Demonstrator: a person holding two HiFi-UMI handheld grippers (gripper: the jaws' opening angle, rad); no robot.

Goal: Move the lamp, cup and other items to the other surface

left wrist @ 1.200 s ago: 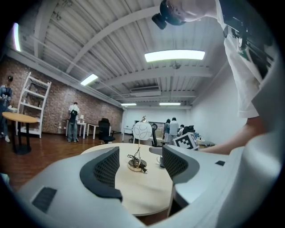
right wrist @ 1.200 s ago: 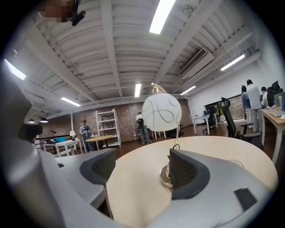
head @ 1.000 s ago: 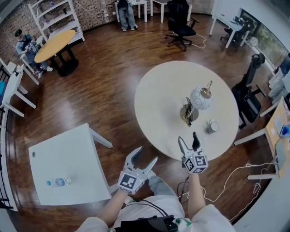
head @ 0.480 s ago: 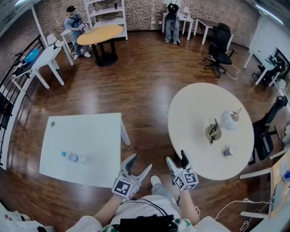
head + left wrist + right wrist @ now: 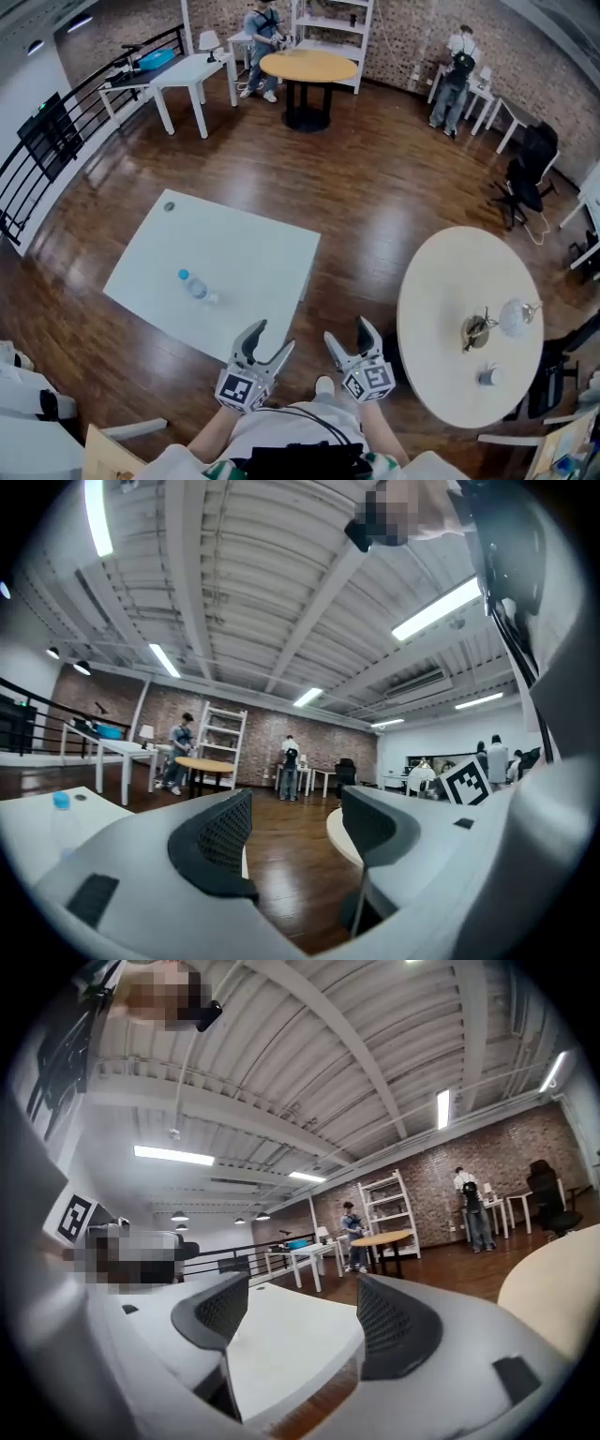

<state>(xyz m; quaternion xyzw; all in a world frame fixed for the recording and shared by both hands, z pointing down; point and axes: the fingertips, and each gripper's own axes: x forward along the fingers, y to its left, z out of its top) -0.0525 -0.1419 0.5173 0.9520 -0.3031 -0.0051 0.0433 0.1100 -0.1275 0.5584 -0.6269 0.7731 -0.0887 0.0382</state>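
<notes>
I hold both tongs level in front of me, over the wooden floor in the gap between the two tables, and neither one touches anything. My left tongs are spread wide with nothing between the pads; along them I see only floor, with the near edge of the round table behind the gap. My right tongs are spread too, and have just been closing a little, with nothing between them; through them shows the near corner of the white square table, which they do not touch. The things I am to move sit well off to my right on the round table, towards its right side. The lamp has its white globe to the right of its dark base, so its long line runs left to right across the table; from above I cannot tell how much it leans. The cup stands just nearer to me than the lamp, apart from it, mouth up. On the white square table to my left, a clear bottle lies on its side, its blue cap pointing far left and its bottom near right.
</notes>
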